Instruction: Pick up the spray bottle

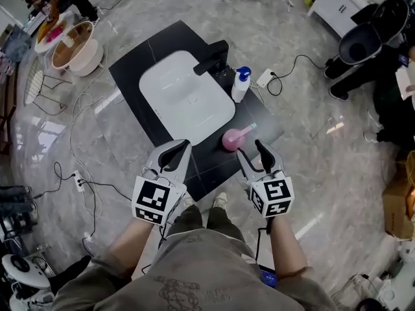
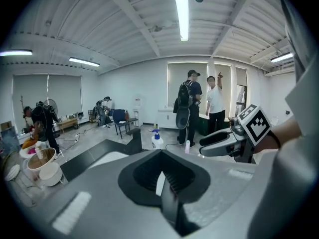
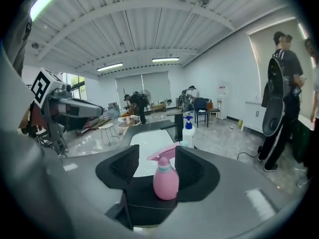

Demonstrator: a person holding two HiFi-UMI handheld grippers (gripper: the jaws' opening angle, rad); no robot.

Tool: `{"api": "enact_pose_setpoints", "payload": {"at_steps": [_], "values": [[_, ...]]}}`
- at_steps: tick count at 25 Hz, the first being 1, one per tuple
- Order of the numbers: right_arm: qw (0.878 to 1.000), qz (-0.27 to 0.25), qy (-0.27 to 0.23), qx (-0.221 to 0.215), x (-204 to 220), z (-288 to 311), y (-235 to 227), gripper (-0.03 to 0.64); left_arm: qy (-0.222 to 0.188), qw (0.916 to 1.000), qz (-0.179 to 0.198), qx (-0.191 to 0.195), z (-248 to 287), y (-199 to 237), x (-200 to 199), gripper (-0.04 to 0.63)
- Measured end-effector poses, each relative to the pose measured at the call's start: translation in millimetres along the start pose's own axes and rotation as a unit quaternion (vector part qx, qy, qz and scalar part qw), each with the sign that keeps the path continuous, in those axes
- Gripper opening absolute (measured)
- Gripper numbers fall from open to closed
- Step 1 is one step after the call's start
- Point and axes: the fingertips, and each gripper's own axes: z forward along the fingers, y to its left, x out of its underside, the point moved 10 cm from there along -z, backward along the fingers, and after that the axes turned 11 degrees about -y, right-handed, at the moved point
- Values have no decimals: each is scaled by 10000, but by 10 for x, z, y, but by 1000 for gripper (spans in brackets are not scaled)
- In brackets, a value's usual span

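Our right claw [image 3: 152, 166] is wide open, its two black pads well apart and holding nothing. The pink spray bottle [image 3: 165, 180] stands upright in line with the gap, just ahead of the pads. Neither pad touches it. From the head view, the right claw [image 1: 251, 153] hovers at the near edge of the black table [image 1: 130, 70]. The spray bottle [image 1: 232, 139] sits just beyond its tips, its pink trigger head with a teal tip pointing to the right.

Our left claw [image 2: 162, 176] is closed, pads together with nothing between them. In the head view the left claw [image 1: 176, 149] hangs beside the right one, over the near rim of the white sink [image 1: 185, 96] set in the table.

Farther along the table, a black tap [image 1: 214, 58] stands at the far end of the sink. A white pump bottle [image 1: 241, 83] with a blue top stands just beside the tap. The right gripper view shows that pump bottle [image 3: 188, 128] straight beyond the spray bottle. A white power strip [image 1: 266, 76] lies near the far right corner, its cable running off across the grey marble floor [image 1: 292, 173].

To the right in the right gripper view stands a person [image 3: 279, 98] wearing a backpack.
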Motion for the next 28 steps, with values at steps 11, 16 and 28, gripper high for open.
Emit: {"api": "enact_pose_setpoints", "payload": {"at_steps": [11,16,28], "values": [[9966,-269,782,-30,608,580,-36,284,456,9981,-400,62,85,138,401,0],[9968,-364,697,117,642,748,-4,285,612,9972,-436,-18,31,210,545,0],[9949,-534,737,428,537,903,-13,187,737,9957,-531,-192,-146,344,698,0]]}}
